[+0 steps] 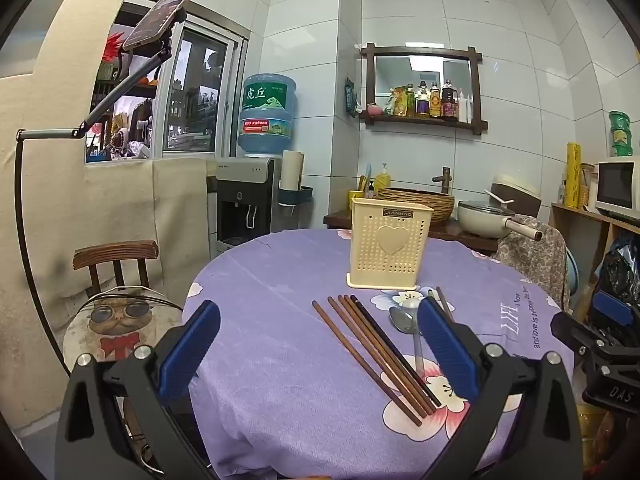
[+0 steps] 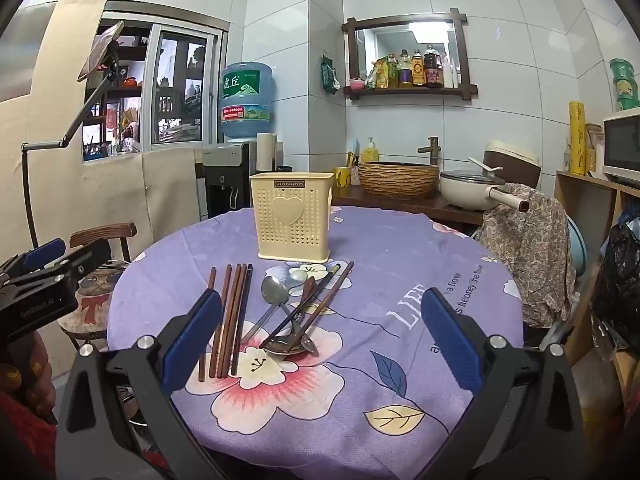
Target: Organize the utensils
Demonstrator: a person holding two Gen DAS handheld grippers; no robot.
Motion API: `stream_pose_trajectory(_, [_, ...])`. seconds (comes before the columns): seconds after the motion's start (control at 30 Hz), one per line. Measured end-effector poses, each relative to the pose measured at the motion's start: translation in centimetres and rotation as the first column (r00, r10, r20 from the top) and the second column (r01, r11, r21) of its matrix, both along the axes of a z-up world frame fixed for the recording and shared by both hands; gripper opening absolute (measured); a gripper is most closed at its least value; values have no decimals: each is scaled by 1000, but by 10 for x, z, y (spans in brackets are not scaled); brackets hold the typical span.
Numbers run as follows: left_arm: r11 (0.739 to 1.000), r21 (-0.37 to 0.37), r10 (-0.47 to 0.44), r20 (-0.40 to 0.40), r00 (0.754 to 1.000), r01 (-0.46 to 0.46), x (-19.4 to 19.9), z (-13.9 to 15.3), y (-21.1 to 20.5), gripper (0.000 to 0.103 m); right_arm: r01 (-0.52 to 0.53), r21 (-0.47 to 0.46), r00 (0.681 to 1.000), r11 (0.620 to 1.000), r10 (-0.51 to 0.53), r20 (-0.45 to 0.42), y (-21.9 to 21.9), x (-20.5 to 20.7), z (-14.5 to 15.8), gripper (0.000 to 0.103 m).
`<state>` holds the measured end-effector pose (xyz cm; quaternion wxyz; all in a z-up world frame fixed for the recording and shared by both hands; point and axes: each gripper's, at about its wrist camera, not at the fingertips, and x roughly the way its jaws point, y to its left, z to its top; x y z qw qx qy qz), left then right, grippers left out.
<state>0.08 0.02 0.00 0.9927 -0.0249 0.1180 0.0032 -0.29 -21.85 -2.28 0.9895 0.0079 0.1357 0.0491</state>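
Utensils lie on the tabletop (image 2: 400,264) before the upright holder (image 2: 292,216): chopsticks (image 2: 230,316) side by side, long axes running toward the holder, and just right of them crossed spoons (image 2: 276,292) with angled chopsticks atop. Both grippers, left (image 1: 320,356) and right (image 2: 320,340), hover with fingers spread wide, empty.

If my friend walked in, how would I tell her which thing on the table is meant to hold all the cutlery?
Start at the round table under the purple flowered cloth. Toward its far side, beyond the row of brown chopsticks and the heap of spoons, stands a cream plastic holder. It is the only upright thing on the cloth: a box pierced with small holes, a raised heart on its front.
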Motion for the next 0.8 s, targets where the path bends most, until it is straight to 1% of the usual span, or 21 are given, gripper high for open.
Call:
stream_pose_trajectory(0.43, [1000,7,-3,1,1000,3,-1,0,-1,97,2,-2,1000,1000,-2,-1,-1,2,0,98])
stream_pose_trajectory(0.57, [1000,9,-3,0,1000,3,1,-7,2,97,1,2,1000,1000,-1,-2,0,0,0,98])
stream_pose_trajectory(0.67, [1000,10,-3,-2,1000,3,1,-8,2,97,0,1,1000,1000,0,-4,0,-1,2,98])
stream_pose_trajectory(0.8, [1000,11,-6,-5,1000,6,3,-8,1,97,-3,4,1000,1000,3,-10,1,2,-3,98])
